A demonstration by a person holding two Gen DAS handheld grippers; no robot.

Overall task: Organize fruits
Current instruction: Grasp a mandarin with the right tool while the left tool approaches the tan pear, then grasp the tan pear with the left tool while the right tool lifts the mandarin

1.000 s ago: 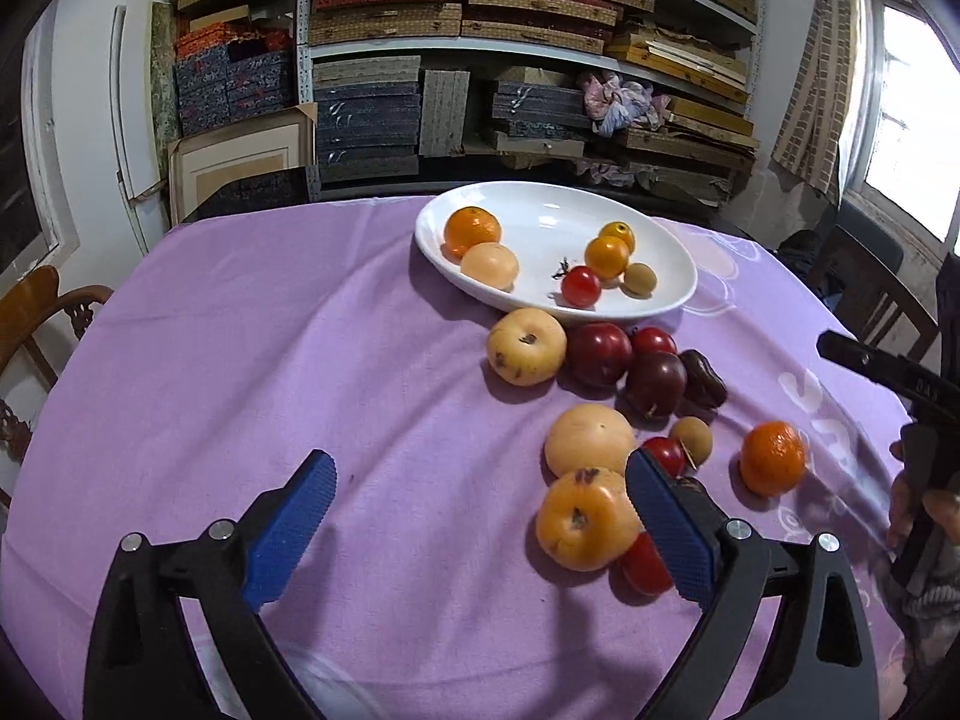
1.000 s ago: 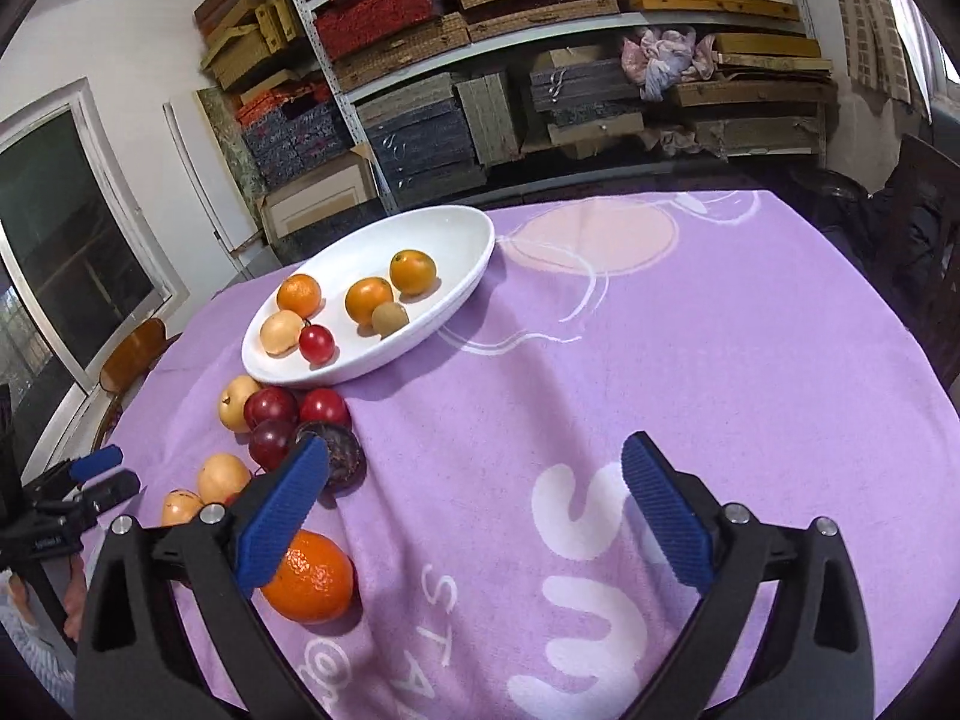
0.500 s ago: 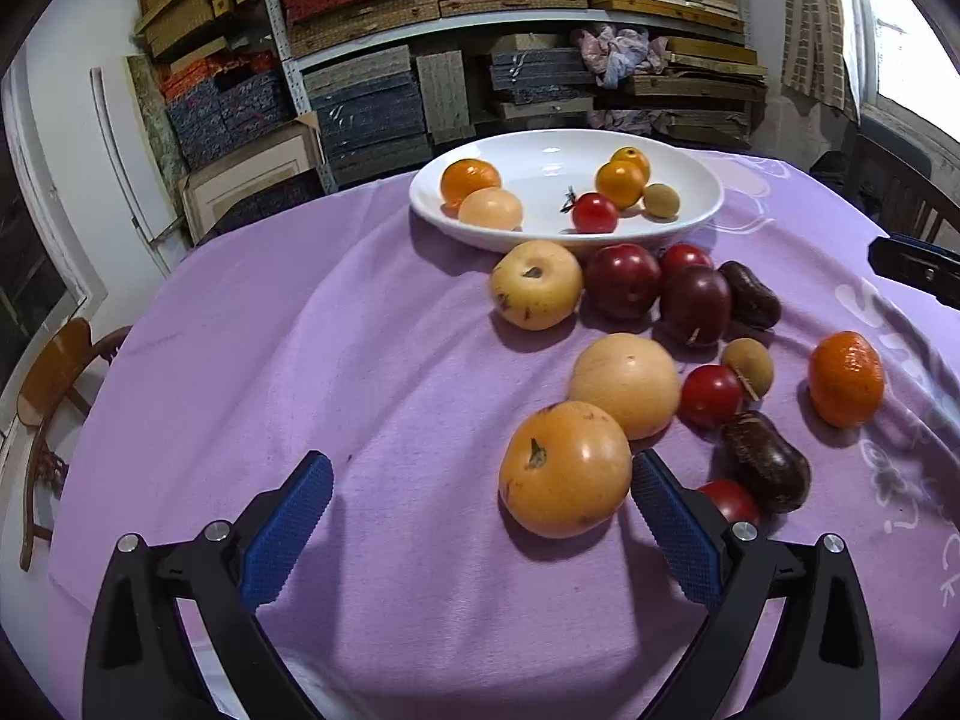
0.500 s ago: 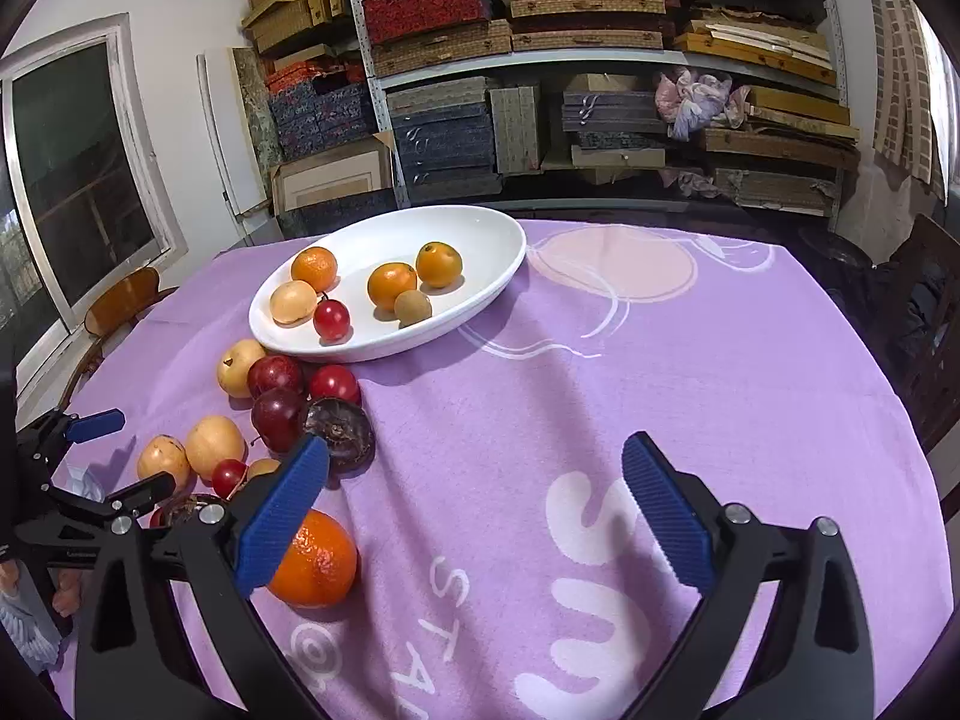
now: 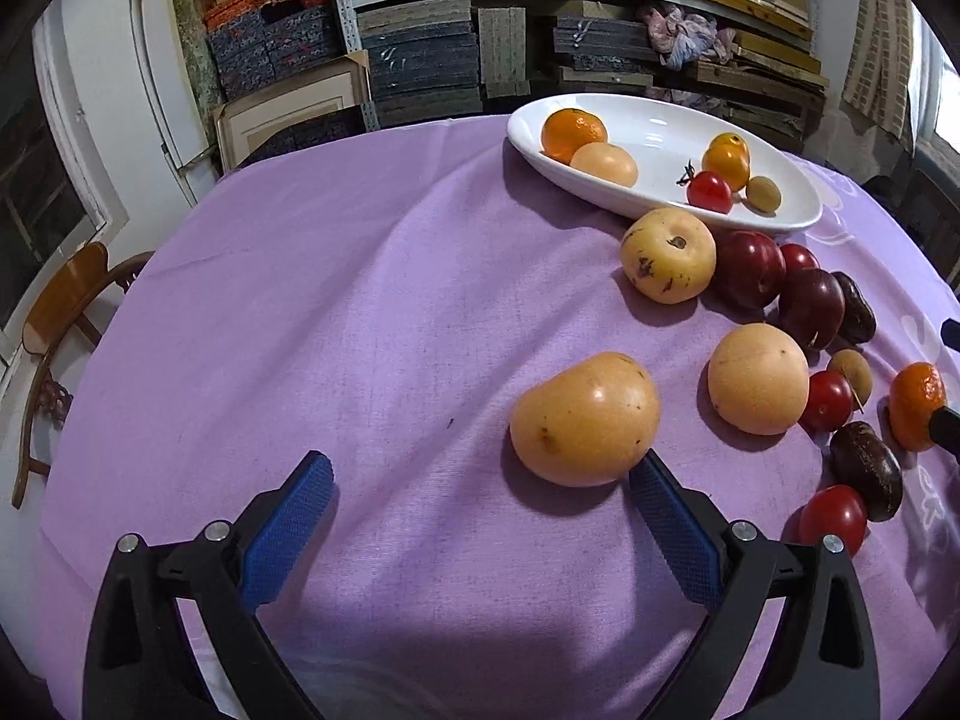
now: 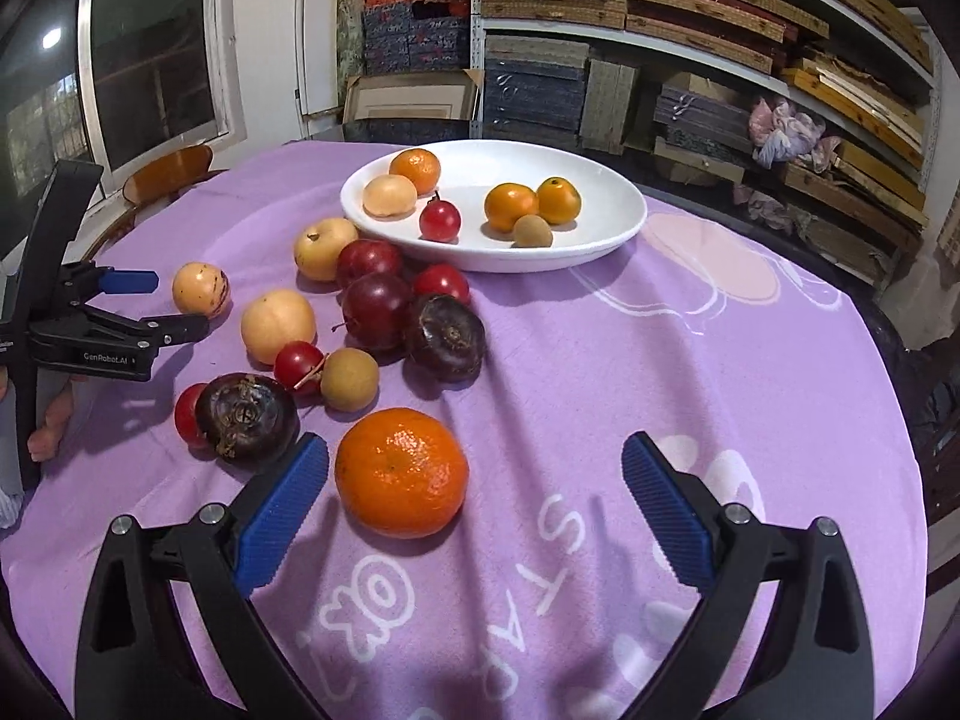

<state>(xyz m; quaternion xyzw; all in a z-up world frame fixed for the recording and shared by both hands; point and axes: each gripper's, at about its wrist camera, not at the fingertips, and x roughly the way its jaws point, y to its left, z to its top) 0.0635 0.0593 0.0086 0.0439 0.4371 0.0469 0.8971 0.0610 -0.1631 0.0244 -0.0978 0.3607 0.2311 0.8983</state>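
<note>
The loose fruits lie in a cluster on the purple cloth (image 6: 690, 360) of the worktop, between the two claws and the white oval dish (image 6: 600, 240) beyond them.

The left claw (image 5: 480, 501) stands wide apart and holds nothing. A yellow-orange pear-like fruit (image 5: 585, 419) sits just ahead of it, toward its right finger; that finger's blue pad (image 5: 672, 531) is at the fruit's lower edge, and I cannot tell whether it touches. The left pad is well clear of the fruit, with bare cloth between. Further ahead and to the right lie a round pale-orange fruit (image 5: 757, 379), a speckled yellow apple (image 5: 668, 255), dark red plums (image 5: 750, 269), cherry tomatoes (image 5: 829, 401), a small brown longan (image 5: 849, 371) and a dark purple-brown fruit (image 5: 865, 471).

The right claw (image 6: 474, 489) is likewise spread wide and empty. A tangerine (image 6: 401, 471) rests on the cloth between its fingers, just beside the left pad (image 6: 282, 510) and well apart from the right one. A dark purple-brown fruit (image 6: 246, 417) lies just outside the left finger.

Beyond both claws, the dish holds a tangerine (image 6: 415, 171), a pale peach-coloured fruit (image 6: 390, 196), a cherry tomato (image 6: 440, 220), two small oranges (image 6: 510, 207) and a longan (image 6: 532, 232).
</note>
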